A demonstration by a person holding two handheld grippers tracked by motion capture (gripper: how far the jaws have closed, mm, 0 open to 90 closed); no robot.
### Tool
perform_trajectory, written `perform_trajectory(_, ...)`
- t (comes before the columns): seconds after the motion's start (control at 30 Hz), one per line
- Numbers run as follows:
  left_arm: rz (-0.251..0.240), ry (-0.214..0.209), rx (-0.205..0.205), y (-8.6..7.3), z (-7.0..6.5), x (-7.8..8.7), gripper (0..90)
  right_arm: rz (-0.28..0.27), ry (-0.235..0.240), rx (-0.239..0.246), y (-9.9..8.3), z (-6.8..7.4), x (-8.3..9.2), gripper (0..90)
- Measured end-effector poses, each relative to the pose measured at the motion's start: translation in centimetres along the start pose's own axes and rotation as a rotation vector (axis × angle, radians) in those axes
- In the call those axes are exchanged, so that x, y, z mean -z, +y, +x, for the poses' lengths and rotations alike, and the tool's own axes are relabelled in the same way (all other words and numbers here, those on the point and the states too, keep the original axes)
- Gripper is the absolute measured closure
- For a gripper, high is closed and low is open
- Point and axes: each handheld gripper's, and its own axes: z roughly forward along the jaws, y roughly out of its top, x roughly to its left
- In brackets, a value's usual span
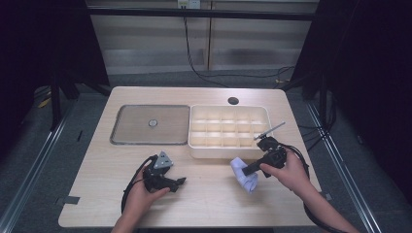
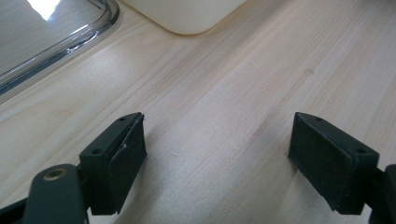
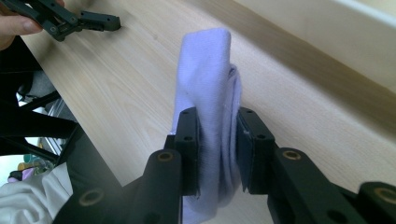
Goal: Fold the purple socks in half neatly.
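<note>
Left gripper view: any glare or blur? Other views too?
Left gripper view: white glare on the clear lid, jaws slightly soft. Right gripper view: lavender cloth sharp, cream box behind blurred. High view: dim, dark surroundings, table evenly lit.

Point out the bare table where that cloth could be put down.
Bare wood lies between the left hand-held gripper and the lilac cloth, in front of the cream compartment tray. The back is crowded: clear lid and tray fill it.

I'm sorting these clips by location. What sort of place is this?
Probably a lab recording booth: dark curtains flank a lone wooden table, cables trail across the floor, and the right tool grips a pale cloth.
</note>
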Motion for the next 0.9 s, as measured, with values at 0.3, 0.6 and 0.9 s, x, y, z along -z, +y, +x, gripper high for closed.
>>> perform_trajectory(0.3,0.0,0.005,-0.001,0.0,0.0,0.0,18.2,0.012,-0.017,0.021,0.9,0.1,1.2,72.2)
perform_trajectory(0.6,0.001,0.005,-0.001,0.0,0.0,0.0,18.2,0.009,-0.021,0.023,1.6,0.1,2.4,72.2)
perform_trajectory(0.9,0.0,0.004,-0.001,0.0,0.0,0.0,18.1,0.01,-0.05,0.033,2.3,0.1,3.8,72.2)
